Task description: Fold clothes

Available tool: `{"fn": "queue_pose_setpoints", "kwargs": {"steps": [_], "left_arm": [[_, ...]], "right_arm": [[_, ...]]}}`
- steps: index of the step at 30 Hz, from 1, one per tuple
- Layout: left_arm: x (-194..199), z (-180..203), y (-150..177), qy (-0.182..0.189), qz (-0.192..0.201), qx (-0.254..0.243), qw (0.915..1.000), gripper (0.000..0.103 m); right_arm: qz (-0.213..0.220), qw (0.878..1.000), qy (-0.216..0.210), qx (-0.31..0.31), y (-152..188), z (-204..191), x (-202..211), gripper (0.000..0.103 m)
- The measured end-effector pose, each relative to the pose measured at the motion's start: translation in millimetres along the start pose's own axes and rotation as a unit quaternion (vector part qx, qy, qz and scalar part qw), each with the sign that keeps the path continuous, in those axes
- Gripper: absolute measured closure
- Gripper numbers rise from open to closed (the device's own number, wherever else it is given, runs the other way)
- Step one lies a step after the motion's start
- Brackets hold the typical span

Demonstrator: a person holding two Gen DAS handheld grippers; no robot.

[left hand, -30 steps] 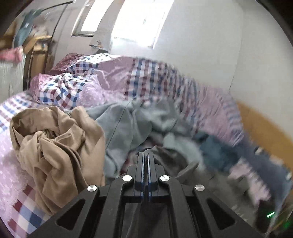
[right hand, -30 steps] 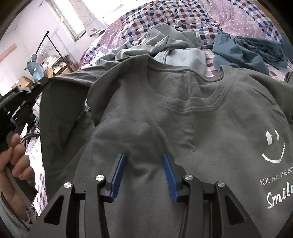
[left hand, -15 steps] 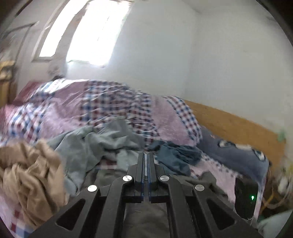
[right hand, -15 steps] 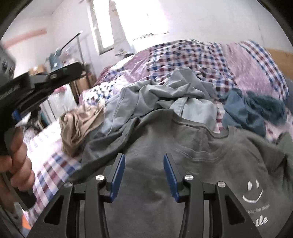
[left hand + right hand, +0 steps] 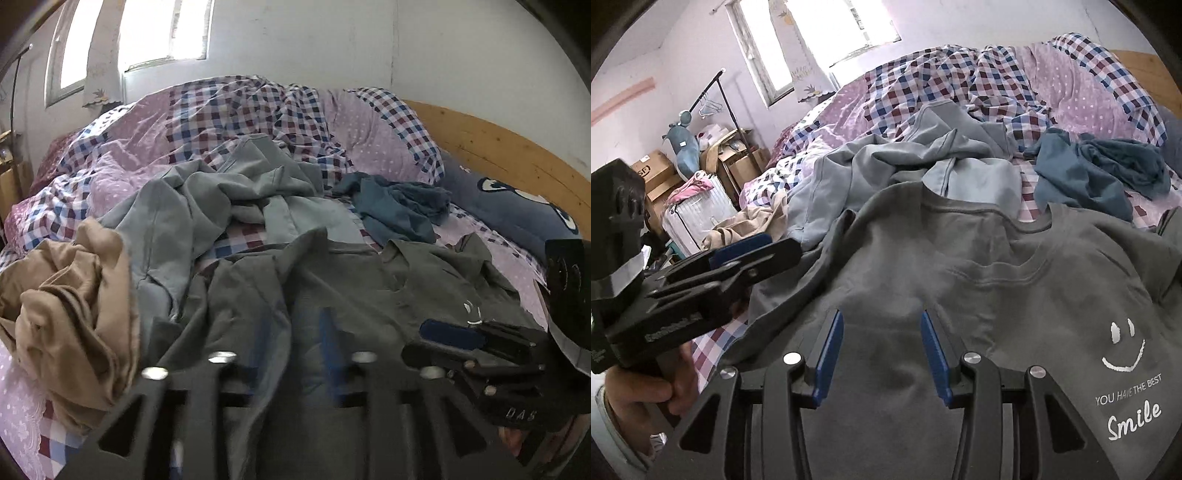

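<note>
At the far left of the right wrist view a hand grips the handle of the left gripper, whose black body reaches in over the left edge of the dark grey T-shirt; its jaws are opening, blurred in their own camera, with nothing pressed between the blue pads and the shirt's cloth lying loose beneath them. Behind that gripper stand a pale suitcase, cardboard boxes and a clothes rail against the wall. Next along, a crumpled tan garment sits on the left side of the bed, just beside a heap of light grey-blue clothing that lies on the checked and lilac quilt. In the middle the dark grey T-shirt is spread front-up on the bed, neckline away from the cameras, with a wrinkled left sleeve and a white smile face and the words "YOU HAVE THE BEST Smile" on its right side. The right gripper hangs over the shirt's lower middle, jaws partly apart and holding nothing. Further right a teal garment lies bunched beyond the shirt's shoulder, apart from it, and a dark blue pillow rests against the wooden headboard at the right edge
</note>
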State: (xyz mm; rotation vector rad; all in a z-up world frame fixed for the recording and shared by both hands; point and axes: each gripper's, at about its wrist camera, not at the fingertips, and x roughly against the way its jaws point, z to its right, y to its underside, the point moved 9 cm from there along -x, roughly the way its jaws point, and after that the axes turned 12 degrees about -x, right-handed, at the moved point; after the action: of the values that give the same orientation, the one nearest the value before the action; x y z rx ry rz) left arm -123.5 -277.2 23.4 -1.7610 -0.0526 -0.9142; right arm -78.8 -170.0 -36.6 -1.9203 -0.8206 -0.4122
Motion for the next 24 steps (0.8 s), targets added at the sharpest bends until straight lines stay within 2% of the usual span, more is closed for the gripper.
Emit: {"fn": "queue_pose_setpoints", "kwargs": {"steps": [1, 8, 9, 10, 11, 13, 14, 16, 19, 22, 24], "left_arm": [[-1, 1, -2, -0.005, 0.004, -0.003, 1.0, 0.04], [-36, 1, 6, -0.035, -0.043, -0.011, 0.9984, 0.043], [-40, 0, 9, -0.041, -0.049, -0.013, 0.9979, 0.047], [-43, -1, 11, -0.047, -0.055, -0.014, 0.9973, 0.063], [-47, -4, 14, -0.051, -0.065, -0.01, 0.9965, 0.085], [-52, -9, 20, -0.055, -0.079, 0.0, 0.9953, 0.099], [-52, -13, 22, -0.056, -0.077, 0.008, 0.9954, 0.1], [-43, -24, 18, -0.067, -0.059, 0.029, 0.9956, 0.101], [-12, -41, -1, -0.067, 0.009, 0.072, 0.9951, 0.102], [21, -54, -18, -0.051, 0.078, 0.109, 0.9896, 0.103], [37, -59, -25, -0.043, 0.109, 0.121, 0.9857, 0.103]], "right_arm": [[0.0, 1.0, -0.001, -0.001, 0, 0, 0, 0.056], [-0.002, 1.0, -0.002, -0.002, 2, 2, 2, 0.056], [-0.002, 1.0, -0.002, -0.003, 2, 2, 3, 0.056], [-0.002, 1.0, -0.002, -0.002, 2, 2, 3, 0.056], [-0.002, 1.0, -0.002, -0.002, 2, 2, 3, 0.056], [-0.001, 1.0, 0.001, 0.001, 1, 1, 3, 0.056], [0.0, 1.0, 0.003, 0.005, 1, 1, 3, 0.056], [0.002, 1.0, 0.007, 0.013, 2, 0, 3, 0.056], [0.005, 1.0, 0.014, 0.025, 2, -3, 2, 0.056], [0.009, 0.998, 0.029, 0.046, 4, -4, 1, 0.056], [0.01, 0.998, 0.032, 0.056, 4, -5, 1, 0.056]]}}
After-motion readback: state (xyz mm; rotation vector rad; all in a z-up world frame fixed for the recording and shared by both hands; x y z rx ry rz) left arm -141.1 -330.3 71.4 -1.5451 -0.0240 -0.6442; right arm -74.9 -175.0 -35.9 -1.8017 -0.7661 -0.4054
